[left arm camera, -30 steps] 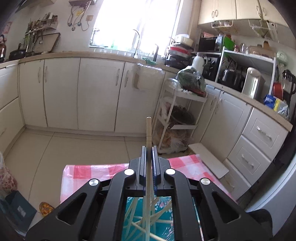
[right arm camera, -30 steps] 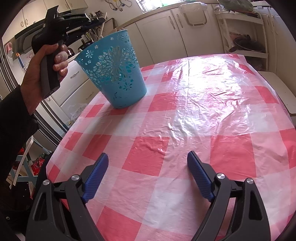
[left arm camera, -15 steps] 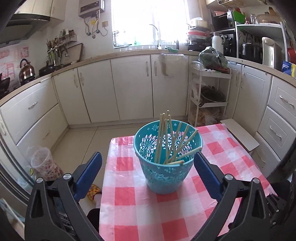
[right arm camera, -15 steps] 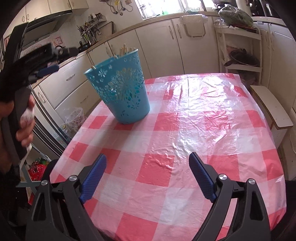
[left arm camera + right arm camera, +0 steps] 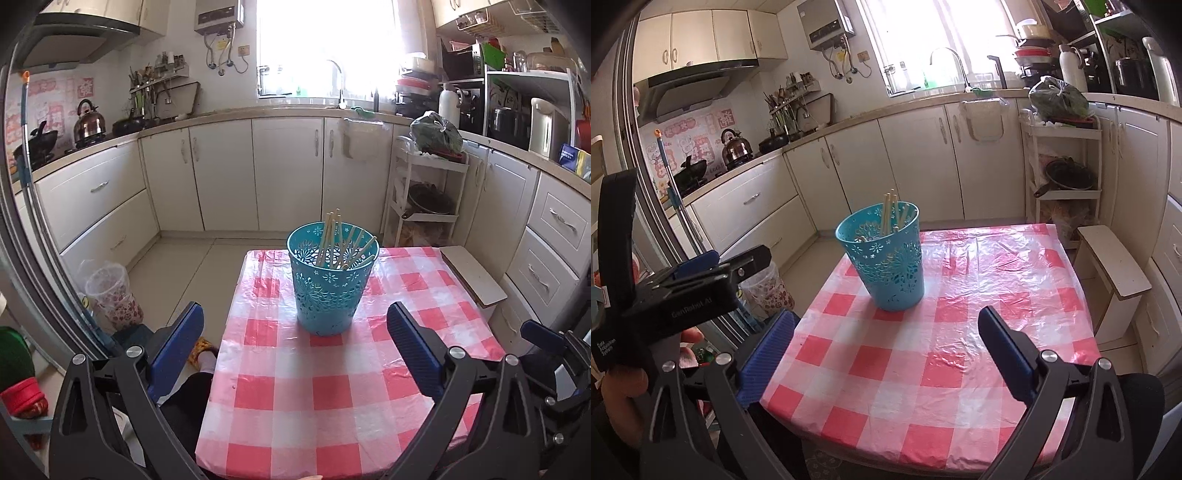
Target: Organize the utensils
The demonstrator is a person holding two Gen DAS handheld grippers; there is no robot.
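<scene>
A teal perforated cup [image 5: 328, 288] stands on the red-and-white checked tablecloth [image 5: 314, 398] near the table's far side. Several wooden chopsticks [image 5: 341, 245] stand inside it. The cup also shows in the right wrist view [image 5: 888, 264] with the chopsticks [image 5: 890, 214] in it. My left gripper [image 5: 295, 354] is open and empty, held back over the table's near part. My right gripper [image 5: 886, 350] is open and empty above the near edge. The left gripper body [image 5: 683, 291] shows at the left of the right wrist view.
White kitchen cabinets [image 5: 288, 173] run along the back and right. A white trolley [image 5: 424, 199] with a dark bag stands behind the table. A wooden stool [image 5: 1112, 258] stands by the table's right side. A lined bin [image 5: 110, 291] stands on the floor at left.
A second ago my left gripper was shut on one chopstick above the cup. It let go, opened, and pulled back and up from the cup. The right gripper also drew back.
</scene>
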